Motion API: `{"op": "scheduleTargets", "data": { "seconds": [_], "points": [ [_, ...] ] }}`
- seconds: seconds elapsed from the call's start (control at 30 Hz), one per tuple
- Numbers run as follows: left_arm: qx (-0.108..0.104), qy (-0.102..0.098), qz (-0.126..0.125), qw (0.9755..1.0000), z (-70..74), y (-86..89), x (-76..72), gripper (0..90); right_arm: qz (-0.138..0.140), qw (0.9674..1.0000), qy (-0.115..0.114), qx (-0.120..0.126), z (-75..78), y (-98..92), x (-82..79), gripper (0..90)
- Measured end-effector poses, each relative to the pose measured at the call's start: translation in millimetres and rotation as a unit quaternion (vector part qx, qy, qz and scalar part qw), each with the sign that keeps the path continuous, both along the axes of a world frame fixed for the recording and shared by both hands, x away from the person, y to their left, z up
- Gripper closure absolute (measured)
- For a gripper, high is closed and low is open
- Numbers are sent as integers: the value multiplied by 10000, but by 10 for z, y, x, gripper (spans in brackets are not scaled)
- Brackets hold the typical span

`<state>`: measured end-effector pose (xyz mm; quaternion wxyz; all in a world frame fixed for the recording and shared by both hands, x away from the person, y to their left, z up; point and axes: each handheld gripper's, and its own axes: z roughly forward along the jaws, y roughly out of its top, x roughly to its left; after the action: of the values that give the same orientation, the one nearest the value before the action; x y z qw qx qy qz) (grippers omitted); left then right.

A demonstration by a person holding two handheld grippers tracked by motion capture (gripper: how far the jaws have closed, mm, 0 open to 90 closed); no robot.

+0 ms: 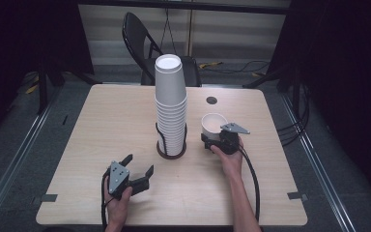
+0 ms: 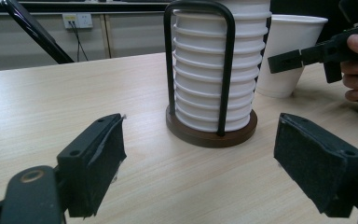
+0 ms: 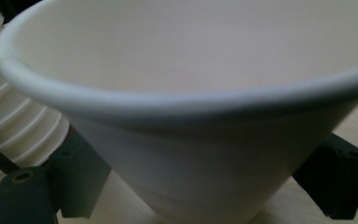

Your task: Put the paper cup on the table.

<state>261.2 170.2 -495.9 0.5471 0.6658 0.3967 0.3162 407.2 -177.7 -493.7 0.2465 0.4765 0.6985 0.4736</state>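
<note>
Right gripper (image 1: 216, 137) sits around a single white paper cup (image 1: 213, 126), jaws either side of its tapered wall; the cup stands upright on the table (image 1: 101, 121), just right of the stack of cups (image 1: 170, 106). Its own view shows the rolled rim and smooth matte inside up close, but I can't tell whether the pads actually press the wall. Left gripper (image 1: 139, 171) is spread wide, nothing between the jaws, low on the pale wood-grain tabletop near the front edge. Left gripper view shows what the high view barely does: ribbed stacked rims, a black wire hoop (image 2: 226, 70) and a round dark wooden base (image 2: 212, 133). High view shows the stack's full height, upturned.
</note>
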Motion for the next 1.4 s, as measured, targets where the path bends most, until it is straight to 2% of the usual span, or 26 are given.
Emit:
{"op": "scheduleTargets", "data": {
  "seconds": [0.07,0.23,0.47,0.6,0.67,0.8,1.07,1.2,1.3,1.4],
  "points": [
    [-2,-2,2,10000,0,0,0,161,7,10000,36,3,9,-6,-16,136],
    [-2,-2,3,10000,0,0,0,161,-67,10000,-45,-10,50,-27,-120,134],
    [-34,-15,12,10000,-2,4,-2,161,-85,9996,-191,166,94,-72,-268,134],
    [-36,-16,49,10000,-2,7,-5,161,-115,9989,-351,282,130,-102,-368,131],
    [-39,-18,57,10000,-2,3,-5,161,-119,9988,-389,260,130,-111,-408,131],
    [-28,-25,79,10000,-1,6,-6,161,-234,9981,-450,343,143,-141,-490,132],
    [-54,-12,120,9999,-2,-1,-7,161,-244,9963,-702,422,219,-121,-693,131],
    [-79,-6,132,9999,-3,0,-5,160,-233,9965,-730,332,244,-94,-805,131],
    [-92,-2,143,9999,-3,2,-5,160,-225,9952,-851,427,251,-69,-899,131],
    [-85,-9,153,9998,-3,5,-4,159,-199,9954,-835,426,225,-43,-974,131]
  ]
}}
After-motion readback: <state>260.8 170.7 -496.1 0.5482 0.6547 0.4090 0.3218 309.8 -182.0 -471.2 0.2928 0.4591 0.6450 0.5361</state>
